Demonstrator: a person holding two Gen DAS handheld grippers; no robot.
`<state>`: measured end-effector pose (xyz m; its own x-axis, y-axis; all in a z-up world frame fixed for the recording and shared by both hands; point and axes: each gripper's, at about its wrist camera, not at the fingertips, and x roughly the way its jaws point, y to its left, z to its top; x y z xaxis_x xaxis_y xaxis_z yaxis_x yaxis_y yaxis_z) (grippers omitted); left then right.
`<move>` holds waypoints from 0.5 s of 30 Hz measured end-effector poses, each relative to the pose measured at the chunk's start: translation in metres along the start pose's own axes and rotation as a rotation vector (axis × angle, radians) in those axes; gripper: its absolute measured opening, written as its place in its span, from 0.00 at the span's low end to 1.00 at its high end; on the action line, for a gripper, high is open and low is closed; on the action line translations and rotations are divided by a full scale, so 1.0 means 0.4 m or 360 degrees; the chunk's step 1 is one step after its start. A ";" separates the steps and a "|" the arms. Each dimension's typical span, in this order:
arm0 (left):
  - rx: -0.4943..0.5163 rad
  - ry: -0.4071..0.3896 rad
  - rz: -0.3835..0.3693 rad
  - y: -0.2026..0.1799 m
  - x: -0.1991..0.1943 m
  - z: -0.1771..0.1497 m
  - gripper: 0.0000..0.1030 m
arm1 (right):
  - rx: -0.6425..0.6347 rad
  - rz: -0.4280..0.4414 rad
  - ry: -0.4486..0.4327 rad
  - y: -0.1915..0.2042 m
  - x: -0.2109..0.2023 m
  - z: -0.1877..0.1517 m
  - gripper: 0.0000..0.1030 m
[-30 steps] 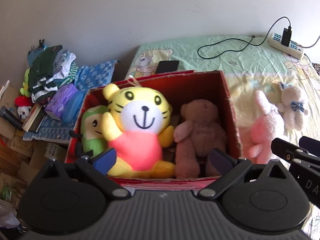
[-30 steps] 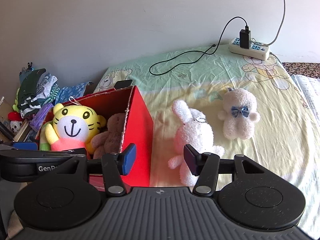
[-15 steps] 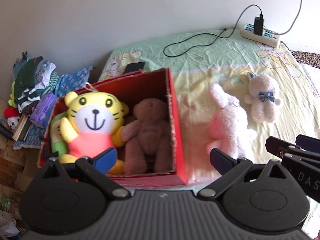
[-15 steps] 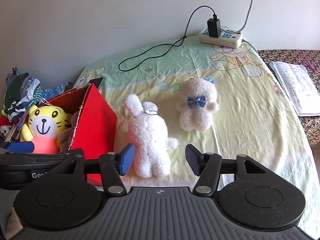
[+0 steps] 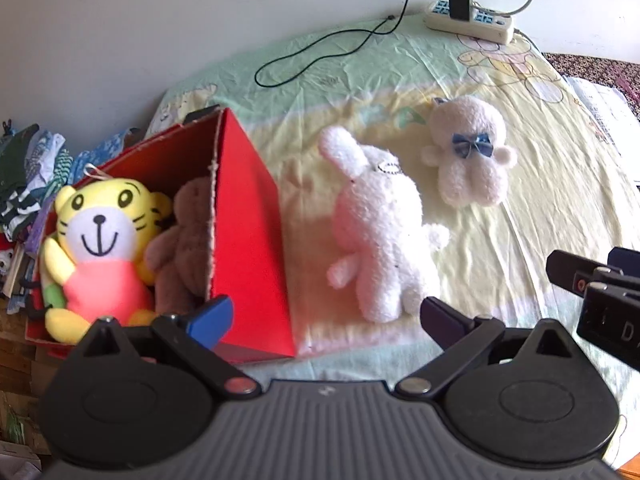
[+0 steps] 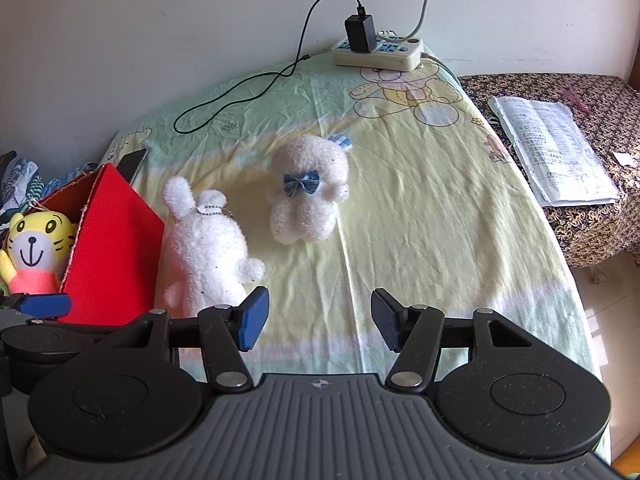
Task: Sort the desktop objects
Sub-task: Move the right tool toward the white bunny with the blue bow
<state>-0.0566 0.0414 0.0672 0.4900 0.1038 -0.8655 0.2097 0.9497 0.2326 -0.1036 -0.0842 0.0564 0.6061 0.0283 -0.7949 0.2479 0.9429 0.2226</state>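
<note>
Hovering with both hand-held grippers, left (image 5: 325,315) and right (image 6: 316,322), gaping and empty; risking nudging rabbit (image 6: 208,246), at frame left, against box (image 6: 112,252).

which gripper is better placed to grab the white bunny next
Left, probably. The white bunny lies centred ahead of the left gripper, whose open jaws already frame it. In the right gripper view the bunny sits off to the left, beside the red box.
</note>
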 end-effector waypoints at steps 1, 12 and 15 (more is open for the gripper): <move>0.0003 0.0011 -0.0006 -0.007 0.006 -0.001 0.97 | 0.0001 -0.0009 0.0008 -0.008 0.004 -0.001 0.58; -0.0014 0.0100 -0.0102 -0.053 0.061 -0.009 0.97 | 0.0017 -0.0065 0.0107 -0.050 0.060 0.000 0.58; 0.0007 0.0072 -0.0123 -0.057 0.061 0.004 0.97 | 0.0037 -0.0082 0.0113 -0.053 0.069 0.006 0.58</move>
<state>-0.0483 0.0219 0.0415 0.4335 0.0433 -0.9001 0.2495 0.9540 0.1660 -0.0903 -0.1041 0.0314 0.5374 0.0044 -0.8433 0.2951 0.9358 0.1929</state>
